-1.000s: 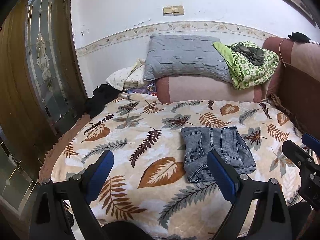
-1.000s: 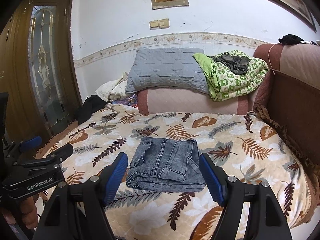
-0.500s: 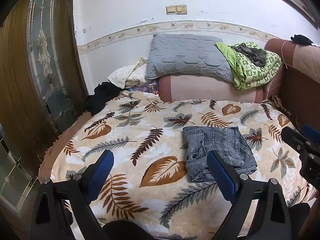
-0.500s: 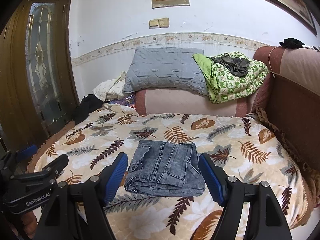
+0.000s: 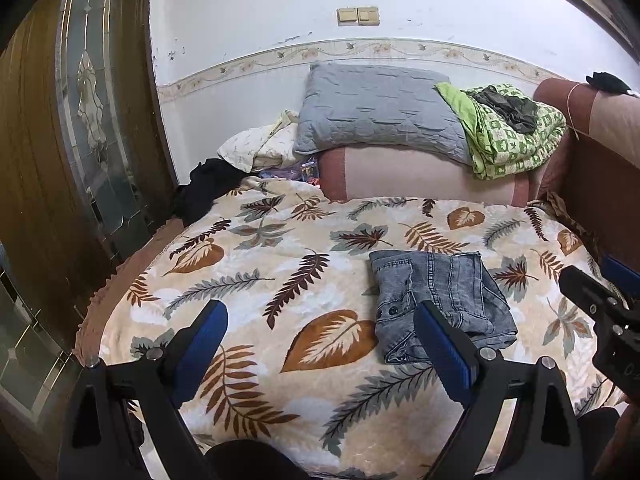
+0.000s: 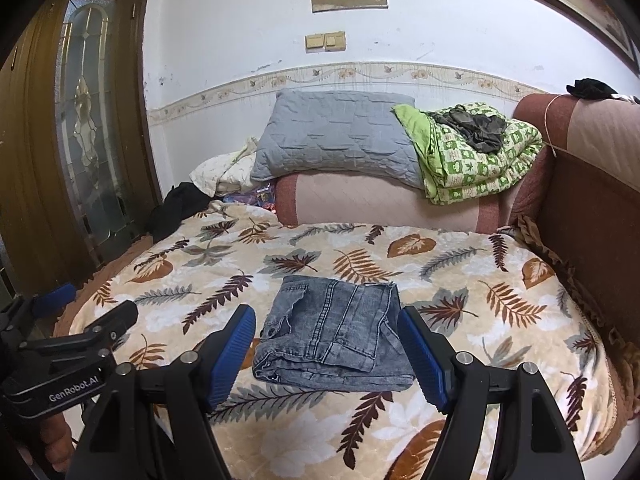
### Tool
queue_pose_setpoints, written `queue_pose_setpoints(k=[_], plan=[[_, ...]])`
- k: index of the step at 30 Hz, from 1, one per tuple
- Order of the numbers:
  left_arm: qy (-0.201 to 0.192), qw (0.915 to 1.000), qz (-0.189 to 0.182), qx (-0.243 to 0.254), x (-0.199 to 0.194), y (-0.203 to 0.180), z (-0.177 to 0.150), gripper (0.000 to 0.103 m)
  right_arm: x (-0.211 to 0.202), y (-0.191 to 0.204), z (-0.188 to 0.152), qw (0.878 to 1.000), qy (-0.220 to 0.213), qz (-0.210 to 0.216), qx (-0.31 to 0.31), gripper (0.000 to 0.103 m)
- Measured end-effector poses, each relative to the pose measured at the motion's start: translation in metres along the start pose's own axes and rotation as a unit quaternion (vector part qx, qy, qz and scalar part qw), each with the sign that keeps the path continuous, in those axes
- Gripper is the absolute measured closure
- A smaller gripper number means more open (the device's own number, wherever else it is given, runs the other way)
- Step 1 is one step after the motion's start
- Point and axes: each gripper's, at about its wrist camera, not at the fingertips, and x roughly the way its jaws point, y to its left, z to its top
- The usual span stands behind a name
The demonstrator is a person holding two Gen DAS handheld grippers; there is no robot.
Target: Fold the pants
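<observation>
One pants, two tools

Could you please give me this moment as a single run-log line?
jeans: folded, flat on leaf blanket | left gripper: open, empty | right gripper: open, empty

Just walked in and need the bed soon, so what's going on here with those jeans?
A person holds a two-finger gripper in each hand over the bed. The grey jeans lie folded into a compact bundle on the leaf-print blanket. Both the left gripper and the right gripper hang open above the blanket, holding nothing and not touching the jeans. The folding looks finished or nearly so.
</observation>
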Motion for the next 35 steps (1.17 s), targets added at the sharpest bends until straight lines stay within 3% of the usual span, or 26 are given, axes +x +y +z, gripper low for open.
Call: queue_pose_setpoints(k=[22, 35], plan=[[0.008, 0.9999, -0.005, -0.007, 0.002, 0.000, -0.005, 0.009, 0.001, 0.004, -0.001, 1.000, -0.001, 0.005, -0.005, 0.026], [0.023, 0.9993, -0.028, -0.012, 0.011, 0.000, -0.003, 0.009, 0.012, 0.005, -0.002, 1.000, 0.009, 0.010, -0.009, 0.026]])
